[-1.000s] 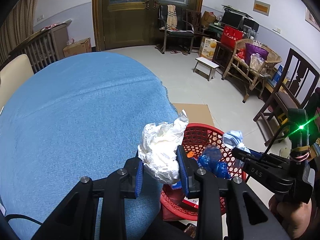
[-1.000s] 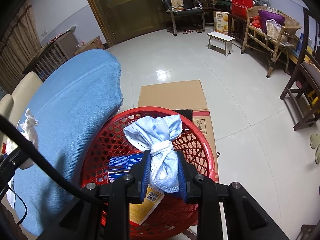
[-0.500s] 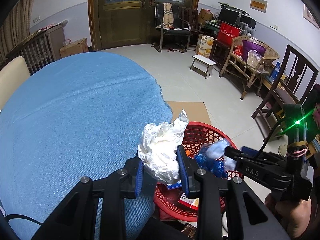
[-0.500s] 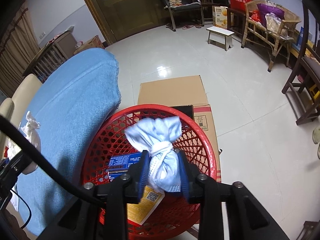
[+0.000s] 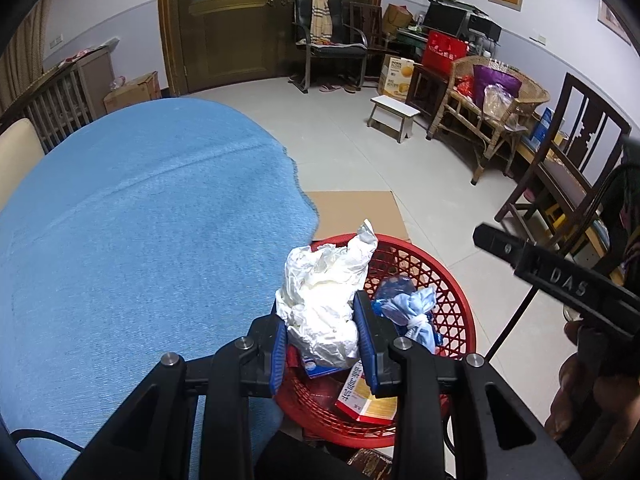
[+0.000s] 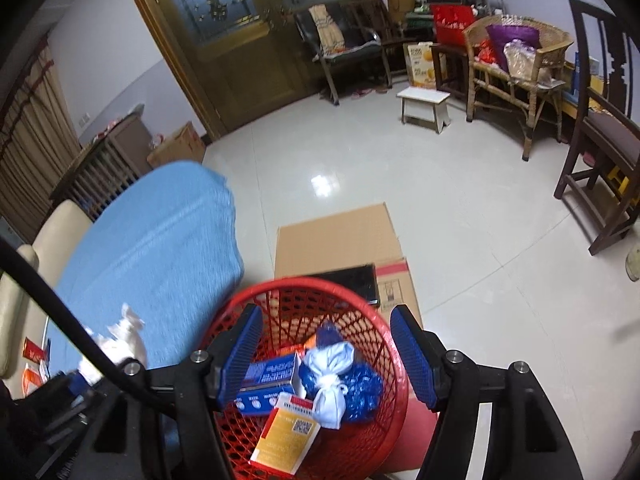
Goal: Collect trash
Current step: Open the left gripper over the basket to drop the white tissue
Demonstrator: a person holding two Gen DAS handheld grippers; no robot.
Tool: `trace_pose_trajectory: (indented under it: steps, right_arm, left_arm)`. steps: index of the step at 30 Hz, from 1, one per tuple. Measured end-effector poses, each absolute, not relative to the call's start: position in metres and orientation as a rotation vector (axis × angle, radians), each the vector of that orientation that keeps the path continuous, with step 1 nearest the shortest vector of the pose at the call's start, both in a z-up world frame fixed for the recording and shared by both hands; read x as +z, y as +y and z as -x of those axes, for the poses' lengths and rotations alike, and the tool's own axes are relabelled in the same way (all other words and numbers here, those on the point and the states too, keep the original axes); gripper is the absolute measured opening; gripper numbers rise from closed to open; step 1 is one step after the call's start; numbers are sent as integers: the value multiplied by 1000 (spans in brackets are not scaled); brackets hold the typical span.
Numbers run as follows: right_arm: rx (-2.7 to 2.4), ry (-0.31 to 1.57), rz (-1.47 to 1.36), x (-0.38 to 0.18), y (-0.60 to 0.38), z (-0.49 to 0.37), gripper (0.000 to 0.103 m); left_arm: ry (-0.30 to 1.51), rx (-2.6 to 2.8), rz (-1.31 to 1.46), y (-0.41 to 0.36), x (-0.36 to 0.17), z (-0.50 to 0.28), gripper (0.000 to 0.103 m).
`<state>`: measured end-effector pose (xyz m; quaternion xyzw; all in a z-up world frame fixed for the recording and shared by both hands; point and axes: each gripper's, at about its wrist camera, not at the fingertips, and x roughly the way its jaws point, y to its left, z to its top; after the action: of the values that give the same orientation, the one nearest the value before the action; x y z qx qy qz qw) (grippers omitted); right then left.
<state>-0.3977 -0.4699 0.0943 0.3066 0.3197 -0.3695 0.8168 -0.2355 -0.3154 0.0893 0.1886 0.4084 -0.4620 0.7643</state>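
Observation:
My left gripper [image 5: 322, 344] is shut on a crumpled white paper wad [image 5: 324, 300], held at the edge of the blue-covered table [image 5: 140, 220], partly over the red mesh basket [image 5: 452, 280]. My right gripper [image 6: 328, 354] is open and empty above the red mesh basket [image 6: 384, 340]. The knotted light-blue mask [image 6: 332, 380] lies in the basket among blue and yellow boxes. The mask also shows in the left wrist view [image 5: 412, 308]. The paper wad shows blurred in the right wrist view [image 6: 120, 340].
Flattened cardboard [image 6: 336, 240] lies on the tiled floor beyond the basket. A dark wooden chair [image 6: 600, 140], a wicker bench [image 6: 516, 52] and a small white stool [image 6: 424, 100] stand to the right. A cream chair [image 5: 16, 152] is at the table's left.
My right gripper has opened and let go of the light-blue mask, which dropped into the basket, and has risen. My left gripper, still holding the paper wad, has moved right toward the basket.

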Motion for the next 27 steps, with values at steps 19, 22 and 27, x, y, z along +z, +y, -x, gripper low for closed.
trace_pose_trajectory:
  steps: [19,22,27]
  right_arm:
    - [-836,602,-706,102,-490,420,70]
    - [-842,602,-712,101,-492,422,70]
    - [-854,600,-722,97,-496,425,70]
  left_arm:
    - [923,-1052,-468,-349,74,247,32]
    - [932,-1053,-474,-355,70,246,32]
    - [942,-1054,-481,-363,66,244,32]
